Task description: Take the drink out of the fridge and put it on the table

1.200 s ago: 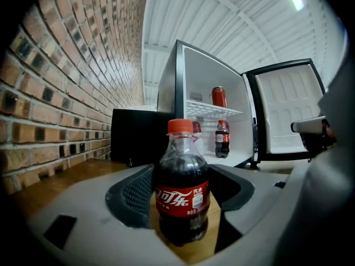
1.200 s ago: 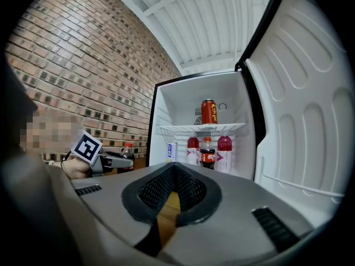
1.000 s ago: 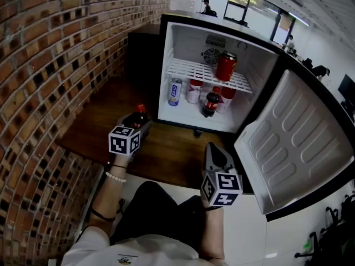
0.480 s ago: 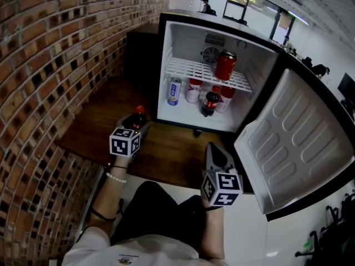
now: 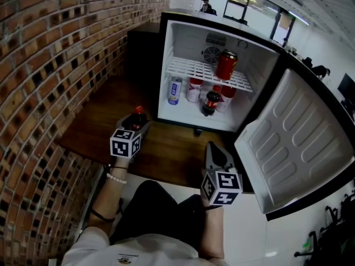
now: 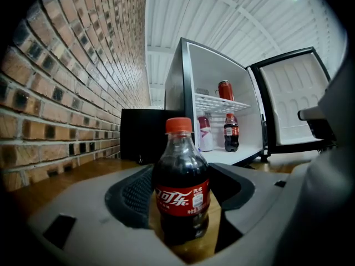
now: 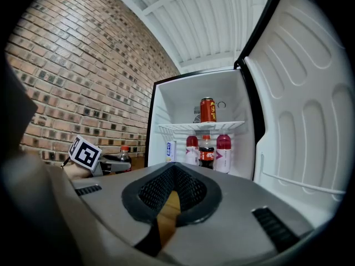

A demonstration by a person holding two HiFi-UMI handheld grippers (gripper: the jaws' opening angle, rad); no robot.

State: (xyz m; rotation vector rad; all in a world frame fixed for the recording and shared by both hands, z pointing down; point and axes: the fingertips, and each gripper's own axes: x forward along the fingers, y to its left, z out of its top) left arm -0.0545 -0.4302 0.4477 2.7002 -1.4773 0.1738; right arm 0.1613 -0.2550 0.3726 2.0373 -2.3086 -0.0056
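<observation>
A small cola bottle (image 5: 137, 117) with a red cap and red label stands upright on the wooden table (image 5: 166, 157), left of the fridge. My left gripper (image 5: 136, 125) reaches round it from the near side. In the left gripper view the bottle (image 6: 182, 176) fills the gap between the dark pads (image 6: 131, 195), and they lie against its sides. My right gripper (image 5: 214, 150) hovers over the table's front edge before the open fridge (image 5: 260, 57). Its jaws meet at the tips (image 7: 173, 169) with nothing between them.
The fridge door (image 5: 294, 143) swings wide open to the right. Inside are a red can (image 5: 226, 65) on the wire shelf, another cola bottle (image 5: 210, 104), a blue-white can (image 5: 175, 91) and pink-capped bottles. A brick wall (image 5: 50, 65) runs along the left, and a black box (image 5: 143, 54) stands beside the fridge.
Almost nothing has moved. The left gripper's marker cube has shifted very slightly toward me, and the bottle and right gripper stay put.
</observation>
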